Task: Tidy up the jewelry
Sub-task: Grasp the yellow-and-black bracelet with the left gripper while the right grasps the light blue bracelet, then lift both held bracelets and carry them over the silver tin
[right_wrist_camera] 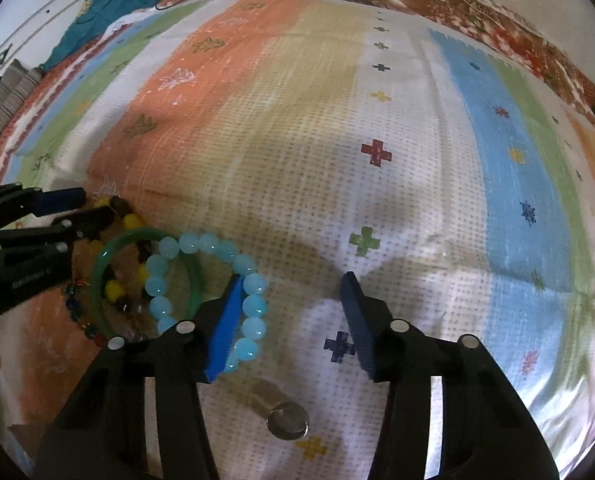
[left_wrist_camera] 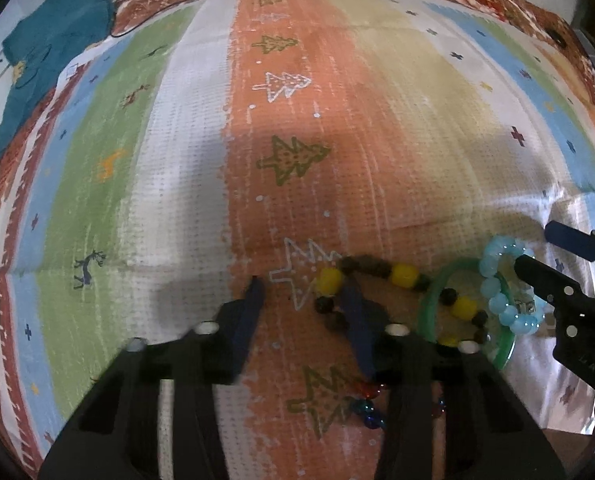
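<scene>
A: Left hand-held gripper (left_wrist_camera: 305,288) sits low over the striped cloth (left_wrist_camera: 397,128), its blue pads spread wide with nothing between them. Its right-side pad lies across the dark-and-yellow beaded bracelet (left_wrist_camera: 405,276).

B: And the right hand-held gripper (right_wrist_camera: 293,280)?

A: Equally wide apart and holding nothing. Its left pad (right_wrist_camera: 227,328) is inside the loop of the pale blue beaded bracelet (right_wrist_camera: 253,284), touching the beads on that side. The other pad hangs over bare white weave.

B: How does the jewelry look?

A: The blue bracelet is a ring of round, glossy, translucent beads. It overlaps a smooth green bangle (right_wrist_camera: 109,256), and the strand of small dark beads and larger yellow ones runs under the bangle. A string of tiny red and blue glass beads (left_wrist_camera: 367,404) lies nearest the left gripper's body. A silver ring (right_wrist_camera: 288,424) sits close beneath the right gripper.

B: Farther out?

A: Cloth with tree and cross motifs, then a teal garment (left_wrist_camera: 53,40) at the far left edge.
</scene>
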Demonstrator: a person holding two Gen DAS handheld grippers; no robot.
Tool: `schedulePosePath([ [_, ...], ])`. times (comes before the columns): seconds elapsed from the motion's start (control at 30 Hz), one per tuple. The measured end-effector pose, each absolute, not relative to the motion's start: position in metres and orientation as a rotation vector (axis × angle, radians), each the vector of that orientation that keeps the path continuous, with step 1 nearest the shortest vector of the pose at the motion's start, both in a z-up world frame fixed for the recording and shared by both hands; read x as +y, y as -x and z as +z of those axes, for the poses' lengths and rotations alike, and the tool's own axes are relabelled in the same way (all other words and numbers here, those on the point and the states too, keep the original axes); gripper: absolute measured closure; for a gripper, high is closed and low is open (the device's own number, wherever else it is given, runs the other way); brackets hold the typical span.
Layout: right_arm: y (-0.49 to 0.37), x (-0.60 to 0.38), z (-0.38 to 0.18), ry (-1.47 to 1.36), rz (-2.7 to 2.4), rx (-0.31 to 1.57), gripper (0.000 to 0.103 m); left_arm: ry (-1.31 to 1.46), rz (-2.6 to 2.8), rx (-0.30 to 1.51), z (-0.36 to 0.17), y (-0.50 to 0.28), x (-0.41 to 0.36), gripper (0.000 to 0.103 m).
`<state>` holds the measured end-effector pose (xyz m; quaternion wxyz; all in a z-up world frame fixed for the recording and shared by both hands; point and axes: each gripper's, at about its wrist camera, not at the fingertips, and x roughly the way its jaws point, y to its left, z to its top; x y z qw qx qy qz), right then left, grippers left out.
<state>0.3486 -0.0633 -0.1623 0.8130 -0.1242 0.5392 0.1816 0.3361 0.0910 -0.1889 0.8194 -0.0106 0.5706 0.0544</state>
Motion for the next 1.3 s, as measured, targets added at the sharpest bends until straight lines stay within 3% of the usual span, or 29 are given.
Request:
schedulePosePath([
  [0.1, -0.349, -0.066, -0.162, 0.265, 0.383, 1.144, 0.076, 0.019, 0.129, 1.215, -0.188, -0.335, 0.094, 0.090],
  [0.2, -0.350, -0.068, -0.161, 0.264, 0.376, 1.138, 0.091, 0.018, 0.127, 1.213, -0.187, -0.335, 0.094, 0.091],
  [0.8, -0.328, -0.077, -0.093, 0.238, 0.363, 0.994, 0.091, 0.032, 0.136, 1.102, -0.127, -0.316, 0.092, 0.091],
  [1.3, -0.296, -0.090, -0.069, 0.219, 0.359, 0.967, 0.091, 0.008, 0.105, 1.034, -0.088, -0.290, 0.074, 0.091],
])
